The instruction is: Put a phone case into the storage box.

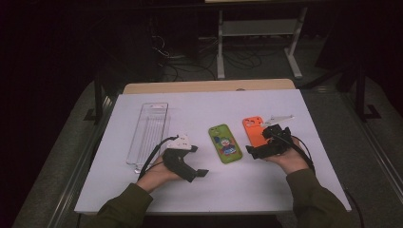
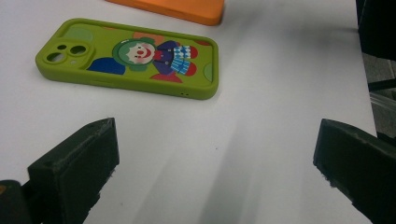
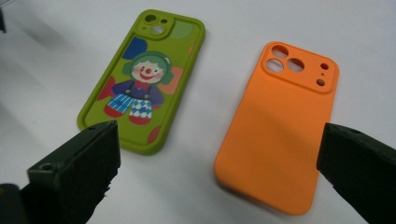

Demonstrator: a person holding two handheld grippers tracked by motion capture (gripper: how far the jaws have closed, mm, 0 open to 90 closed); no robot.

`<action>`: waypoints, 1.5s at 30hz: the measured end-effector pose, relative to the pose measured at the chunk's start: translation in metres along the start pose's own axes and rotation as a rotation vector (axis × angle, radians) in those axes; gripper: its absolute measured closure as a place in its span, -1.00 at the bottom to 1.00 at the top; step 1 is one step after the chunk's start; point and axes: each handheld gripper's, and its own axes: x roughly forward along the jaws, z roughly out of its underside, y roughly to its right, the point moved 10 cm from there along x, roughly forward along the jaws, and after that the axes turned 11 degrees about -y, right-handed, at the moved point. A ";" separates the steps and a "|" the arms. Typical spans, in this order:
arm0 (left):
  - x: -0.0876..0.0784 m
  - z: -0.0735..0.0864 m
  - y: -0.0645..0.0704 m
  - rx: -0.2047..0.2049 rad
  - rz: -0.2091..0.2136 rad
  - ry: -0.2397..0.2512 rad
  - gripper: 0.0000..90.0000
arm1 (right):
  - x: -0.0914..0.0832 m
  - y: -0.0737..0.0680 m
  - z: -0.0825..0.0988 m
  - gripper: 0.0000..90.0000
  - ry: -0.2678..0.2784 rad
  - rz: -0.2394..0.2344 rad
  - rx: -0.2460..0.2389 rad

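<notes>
Item 1: orange phone case (image 3: 278, 126), lying back-up on the white table (image 1: 199, 185), right of centre in the high view, touching nothing but the tabletop. Camera cut-outs sit at its far end. Judged light, thin and somewhat flexible, with a matte skin that should not slip much; lying flat, it offers little to bite on, so the long side edges are the likeliest hold, one jaw on each side.

Item 2: green phone case (image 2: 128, 58) printed with a clown, at frame centre in the high view, just beside the orange one but apart from it. Likely similar in handling.

Item 3: clear plastic tray (image 1: 148, 133), centre left in the high view, empty as far as can be seen.

Right gripper (image 1: 260, 151): jaws spread wide, holding nothing, poised over the near end of the orange case (nearest candidate).

Left gripper (image 1: 198, 172): jaws likewise wide apart and empty, aimed at the green case.
</notes>
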 end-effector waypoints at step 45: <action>-0.001 0.000 0.000 -0.007 0.006 0.000 -1.00 | 0.070 0.051 -0.006 -0.92 -0.217 0.119 0.218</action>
